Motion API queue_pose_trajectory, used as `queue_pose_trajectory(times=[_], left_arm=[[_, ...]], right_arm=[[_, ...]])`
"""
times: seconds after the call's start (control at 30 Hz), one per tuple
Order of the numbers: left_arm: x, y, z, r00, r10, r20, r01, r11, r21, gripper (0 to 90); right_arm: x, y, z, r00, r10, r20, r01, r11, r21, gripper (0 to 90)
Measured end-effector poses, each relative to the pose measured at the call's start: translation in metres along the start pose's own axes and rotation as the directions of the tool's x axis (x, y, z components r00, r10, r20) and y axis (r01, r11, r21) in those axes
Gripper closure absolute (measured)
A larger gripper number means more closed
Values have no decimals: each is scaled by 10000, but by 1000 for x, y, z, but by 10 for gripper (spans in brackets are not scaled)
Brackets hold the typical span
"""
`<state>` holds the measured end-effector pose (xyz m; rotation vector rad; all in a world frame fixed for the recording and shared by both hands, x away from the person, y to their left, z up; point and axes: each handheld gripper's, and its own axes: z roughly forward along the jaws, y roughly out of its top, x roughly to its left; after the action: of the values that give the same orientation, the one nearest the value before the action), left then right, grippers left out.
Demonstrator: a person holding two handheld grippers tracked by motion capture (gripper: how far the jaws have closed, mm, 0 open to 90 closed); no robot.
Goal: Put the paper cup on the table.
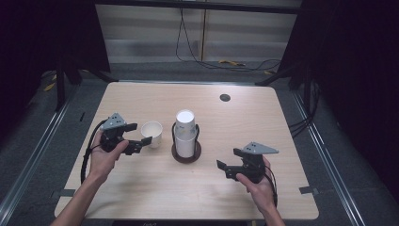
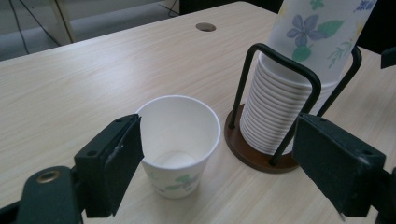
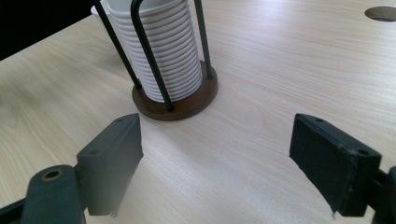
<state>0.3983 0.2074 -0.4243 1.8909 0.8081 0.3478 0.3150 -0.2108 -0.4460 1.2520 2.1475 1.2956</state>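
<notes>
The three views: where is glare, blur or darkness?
High view: a bright glare patch on the pale wooden table at its far edge, dark surroundings. Left gripper view: the single white paper cup is sharp, near black jaws soft. Right gripper view: the left jaw's lower edge is blurred; the stack of white cups stays clear.

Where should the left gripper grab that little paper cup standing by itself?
Probably across the upper wall of the single cup, just under its rim, coming level from the side away from the cup holder. It stands upright, open end up, and tapers downward, so the top is widest. The left gripper already has open jaws there.
</notes>
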Motion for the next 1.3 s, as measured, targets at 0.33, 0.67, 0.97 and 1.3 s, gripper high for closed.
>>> queue_pose_trajectory(times=[0.33,0.67,0.97,1.3], left_arm=[[-10,-19,-10,9984,-265,496,264,9996,16,157],[-23,-37,-12,9993,-137,347,129,9997,215,158],[-31,-60,-15,9992,-258,306,244,9988,431,159],[-30,-72,-11,9971,-512,555,483,9974,529,158]], right_arm=[[-1,0,-1,10000,-7,25,7,10000,-2,165],[0,-1,0,10000,4,69,-4,10000,8,165],[0,-2,0,9999,-36,106,35,10000,37,165],[0,-4,2,10000,-21,81,20,9999,109,161]])
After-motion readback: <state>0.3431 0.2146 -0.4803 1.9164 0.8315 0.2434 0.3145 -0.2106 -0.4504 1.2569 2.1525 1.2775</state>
